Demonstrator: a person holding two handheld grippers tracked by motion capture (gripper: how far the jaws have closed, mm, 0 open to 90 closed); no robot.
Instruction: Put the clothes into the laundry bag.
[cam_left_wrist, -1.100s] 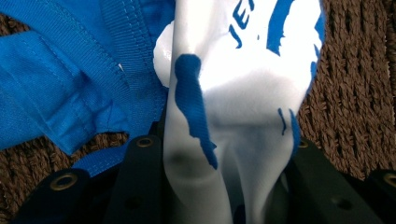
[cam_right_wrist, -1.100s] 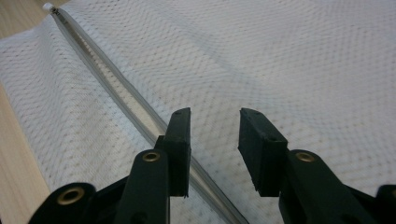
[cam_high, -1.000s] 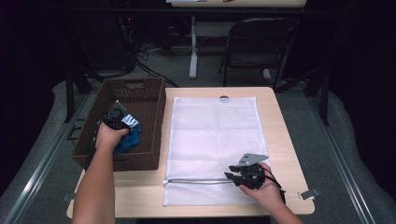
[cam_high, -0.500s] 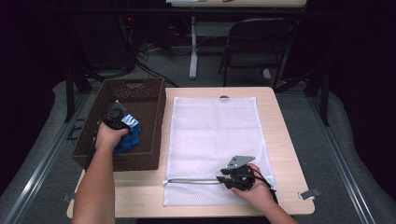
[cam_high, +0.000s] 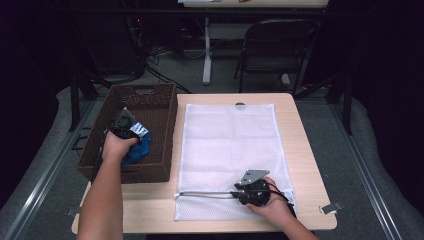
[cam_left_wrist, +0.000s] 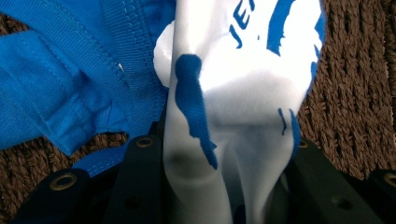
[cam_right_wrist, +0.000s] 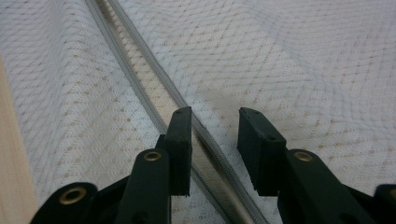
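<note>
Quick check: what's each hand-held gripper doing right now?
Left hand-held gripper: shut on the blue-and-white garment in the wicker basket.
Right hand-held gripper: open, jaws straddling the mesh laundry bag's zipper.

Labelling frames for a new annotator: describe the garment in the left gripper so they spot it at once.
Start at the brown wicker basket on the left of the wooden table, beside the white mesh laundry bag. Inside it, the left gripper is shut on a bunched blue garment. It is the basket's bright blue cloth with a white printed patch bearing blue lettering.
</note>
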